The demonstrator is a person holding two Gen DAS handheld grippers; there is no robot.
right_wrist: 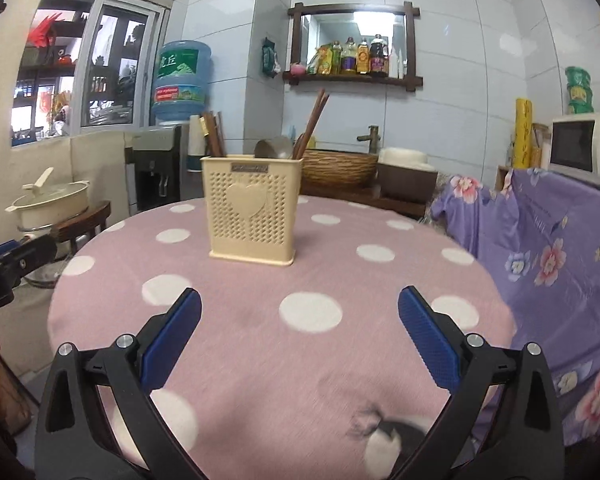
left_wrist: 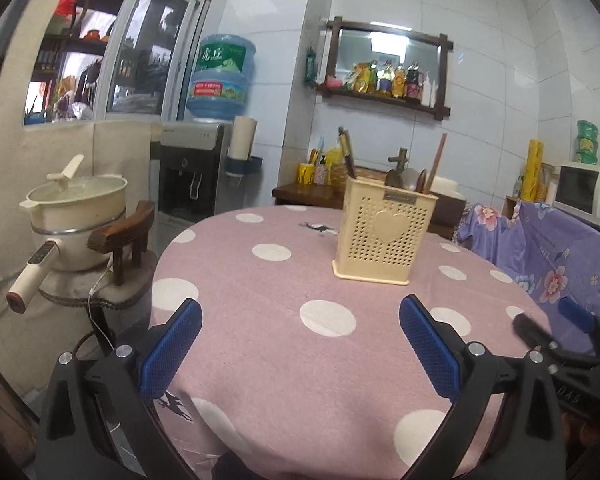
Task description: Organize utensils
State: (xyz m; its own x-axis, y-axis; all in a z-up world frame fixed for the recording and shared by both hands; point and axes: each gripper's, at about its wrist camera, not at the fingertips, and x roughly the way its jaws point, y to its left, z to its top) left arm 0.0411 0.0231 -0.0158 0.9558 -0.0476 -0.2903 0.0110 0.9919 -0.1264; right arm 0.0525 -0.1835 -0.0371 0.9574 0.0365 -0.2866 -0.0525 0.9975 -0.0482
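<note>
On the round table (left_wrist: 284, 368) with its pink polka-dot cloth, I see my left gripper (left_wrist: 300, 344) low at the near edge, fingers spread wide with nothing between them. Ahead and a little right of it stands the cream utensil holder (left_wrist: 384, 236), upright, its heart-marked face turned toward me. The chopsticks (left_wrist: 436, 162) rise from its right side, long axis near vertical, tips leaning up and to the right; a metal spoon bowl (left_wrist: 408, 178) peeks over the rim beside them. At the far right of this view the right gripper's blue fingertip shows, blurred.

From my right gripper (right_wrist: 300, 332), also wide apart and holding nothing, the holder (right_wrist: 252, 212) sits left of centre, and dark handles (right_wrist: 214, 134) show at its left rear corner. Only here is the woven basket (right_wrist: 340, 168) behind the holder visible.
</note>
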